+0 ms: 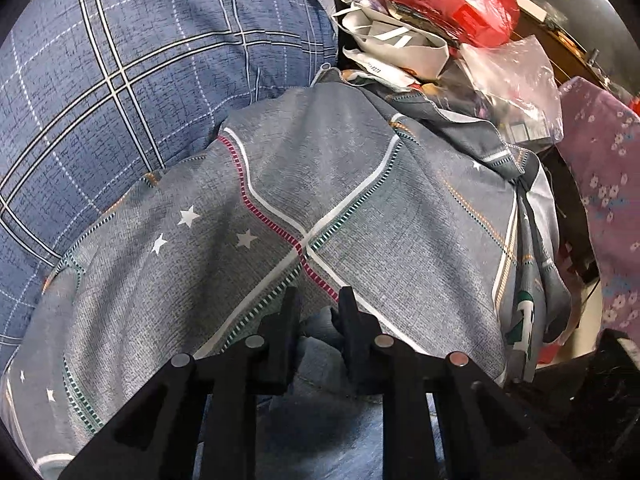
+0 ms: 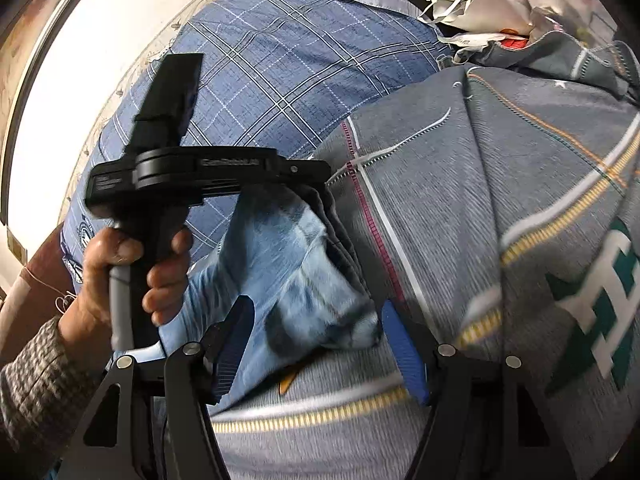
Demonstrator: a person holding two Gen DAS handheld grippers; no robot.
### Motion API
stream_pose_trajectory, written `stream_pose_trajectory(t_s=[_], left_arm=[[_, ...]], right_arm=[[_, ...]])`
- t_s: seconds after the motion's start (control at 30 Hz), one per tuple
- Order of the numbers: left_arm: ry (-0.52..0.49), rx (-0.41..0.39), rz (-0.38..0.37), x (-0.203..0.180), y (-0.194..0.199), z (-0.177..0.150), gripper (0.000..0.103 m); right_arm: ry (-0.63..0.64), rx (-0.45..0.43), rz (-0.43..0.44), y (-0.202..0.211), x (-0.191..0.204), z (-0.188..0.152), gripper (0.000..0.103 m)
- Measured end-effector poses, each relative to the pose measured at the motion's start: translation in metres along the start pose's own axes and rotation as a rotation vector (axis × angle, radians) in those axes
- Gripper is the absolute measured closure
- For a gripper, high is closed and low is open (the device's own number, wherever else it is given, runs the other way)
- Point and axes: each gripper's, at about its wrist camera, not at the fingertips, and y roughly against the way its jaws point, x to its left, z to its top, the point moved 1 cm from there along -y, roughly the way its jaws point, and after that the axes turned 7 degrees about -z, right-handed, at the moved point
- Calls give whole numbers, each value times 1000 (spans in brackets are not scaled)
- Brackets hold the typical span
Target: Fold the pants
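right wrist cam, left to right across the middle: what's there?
Hand gripping the left gripper's handle → jeans hanging from the left gripper → grey quilt cover with a green-and-white print at far right.

A grey patterned quilt (image 1: 360, 184) covers the bed; light-blue jeans (image 2: 292, 276) lie on it near, a blue plaid pillow (image 1: 120, 80) far left.

Pants (image 1: 320, 364) mostly hidden behind left gripper (image 1: 318, 308) fingers and frame; lower part cut by frame edge. Right view motion-blurred: pants folds smeared, quilt (image 2: 500, 208) lettering cut at right edge. Orange item (image 2: 288, 380) under pants too hidden to identify.
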Motion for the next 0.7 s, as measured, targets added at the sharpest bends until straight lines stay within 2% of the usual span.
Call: stream_pose_trajectory(t_s=[0.1, 0.13, 0.17, 0.23, 0.43, 0.57, 0.7], left_arm=[[0, 14, 16, -3, -8, 1, 84], [0, 16, 16, -4, -11, 2, 84], [3, 14, 13, -5, -10, 2, 84], [9, 0, 6, -6, -3, 2, 84], [90, -119, -35, 4, 52, 11, 85], [182, -229, -70, 27, 105, -8, 85], [282, -336, -94, 60, 159, -43, 85]], right_arm=[[-20, 13, -22, -7, -2, 0, 34], [-23, 13, -21, -7, -1, 0, 56], [-42, 27, 0, -7, -2, 0, 69], [-83, 22, 40, -2, -5, 0, 77], [-30, -13, 75, 20, 26, 12, 82], [45, -29, 123, 33, 69, 16, 83], [169, -18, 188, 32, 135, 12, 83]])
